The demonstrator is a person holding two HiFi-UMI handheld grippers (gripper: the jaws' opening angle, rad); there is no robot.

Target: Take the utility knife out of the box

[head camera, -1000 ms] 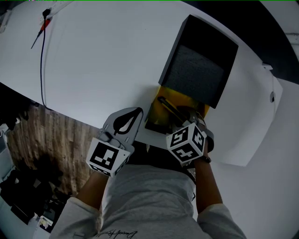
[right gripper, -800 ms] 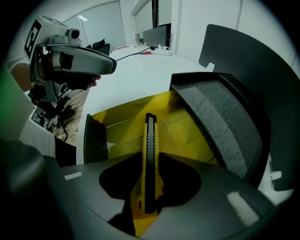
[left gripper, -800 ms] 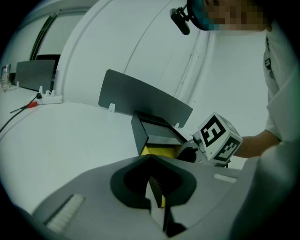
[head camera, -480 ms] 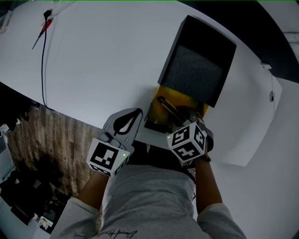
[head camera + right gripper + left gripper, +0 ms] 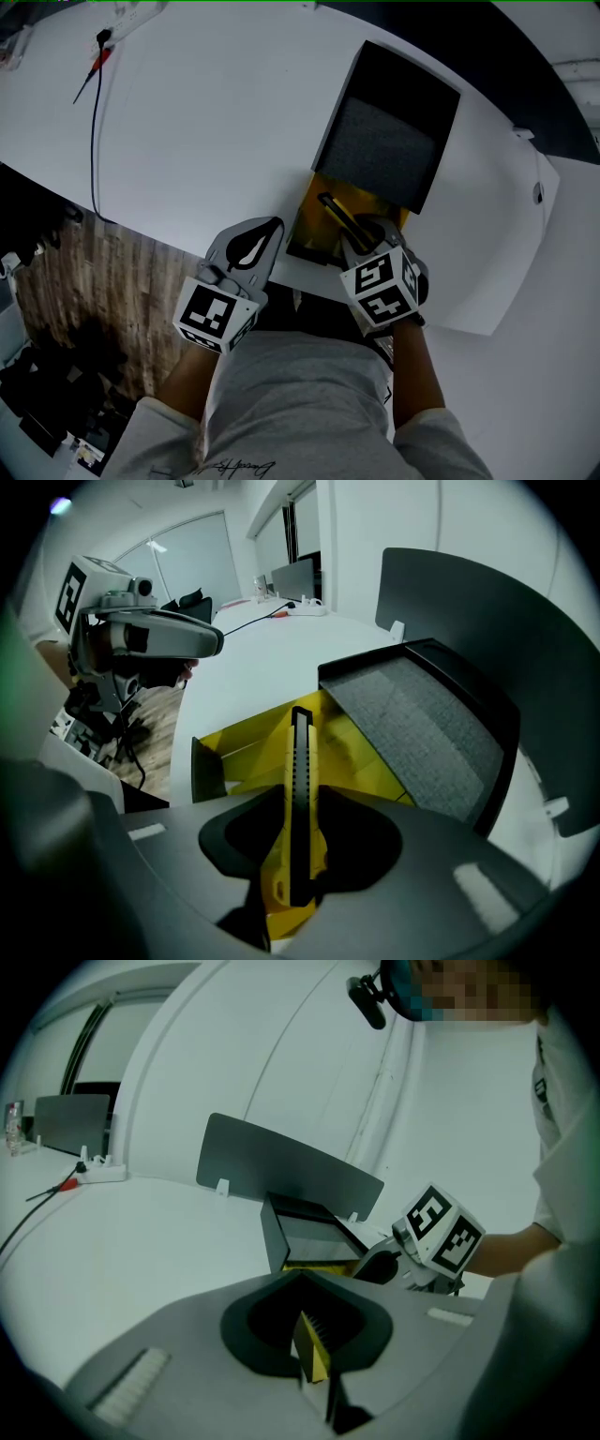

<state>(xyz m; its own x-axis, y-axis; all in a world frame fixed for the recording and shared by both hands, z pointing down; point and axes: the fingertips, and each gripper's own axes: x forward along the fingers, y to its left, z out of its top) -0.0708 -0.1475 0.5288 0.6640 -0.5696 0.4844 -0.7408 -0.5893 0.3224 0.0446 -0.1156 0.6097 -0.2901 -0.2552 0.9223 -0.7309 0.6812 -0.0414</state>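
An open box [image 5: 307,214] with a yellow inside stands near the table's front edge. Its black lid [image 5: 394,141] with grey foam leans back. The yellow-and-black utility knife [image 5: 339,216] slants up out of the yellow tray [image 5: 234,752]. My right gripper [image 5: 367,242] points steeply down and is shut on the knife's [image 5: 298,789] rear end. My left gripper [image 5: 272,227] rests just left of the box with its jaws together and holds nothing. In the left gripper view the box [image 5: 305,1241] lies ahead, apart from that gripper [image 5: 309,1335].
A dark cable with a red plug [image 5: 94,75] runs across the table's far left to a white power strip [image 5: 101,1171]. A grey partition panel [image 5: 281,1171] stands behind the box. The table edge drops to wood flooring [image 5: 84,281] on the left.
The right gripper has tilted a little with the knife in it. The left gripper has stayed where it was.
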